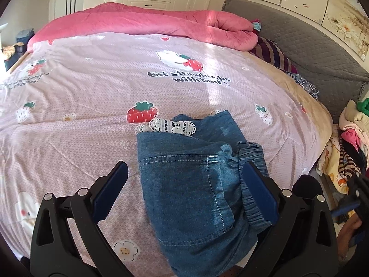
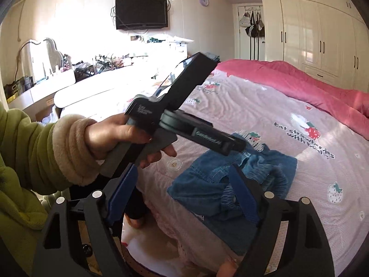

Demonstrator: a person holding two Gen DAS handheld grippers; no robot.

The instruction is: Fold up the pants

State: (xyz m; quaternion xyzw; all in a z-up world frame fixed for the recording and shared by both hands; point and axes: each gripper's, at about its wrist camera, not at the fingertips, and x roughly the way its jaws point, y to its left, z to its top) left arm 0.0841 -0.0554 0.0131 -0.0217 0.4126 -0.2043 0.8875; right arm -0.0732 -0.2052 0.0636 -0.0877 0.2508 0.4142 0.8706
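A small pair of blue denim pants (image 1: 184,184) lies folded in a bundle on the pink strawberry-print sheet (image 1: 92,97), near the bed's front edge. White lace trim (image 1: 166,125) shows at its far end and the gathered elastic waistband (image 1: 251,152) at its right. My left gripper (image 1: 184,165) hovers over the bundle, open, with its blue pads on either side and not pressing the cloth. In the right wrist view the pants (image 2: 207,180) lie just ahead of my right gripper (image 2: 182,173), which is open and holds nothing. A hand (image 2: 110,136) in a green sleeve holds the left gripper's body (image 2: 184,106) above the pants.
A rolled pink quilt (image 1: 150,20) lies across the far side of the bed. A grey headboard (image 1: 299,37) and a pile of clothes (image 1: 346,143) are at the right. A cluttered dressing table (image 2: 69,76) stands beyond the bed's foot, with wardrobes (image 2: 322,34) behind.
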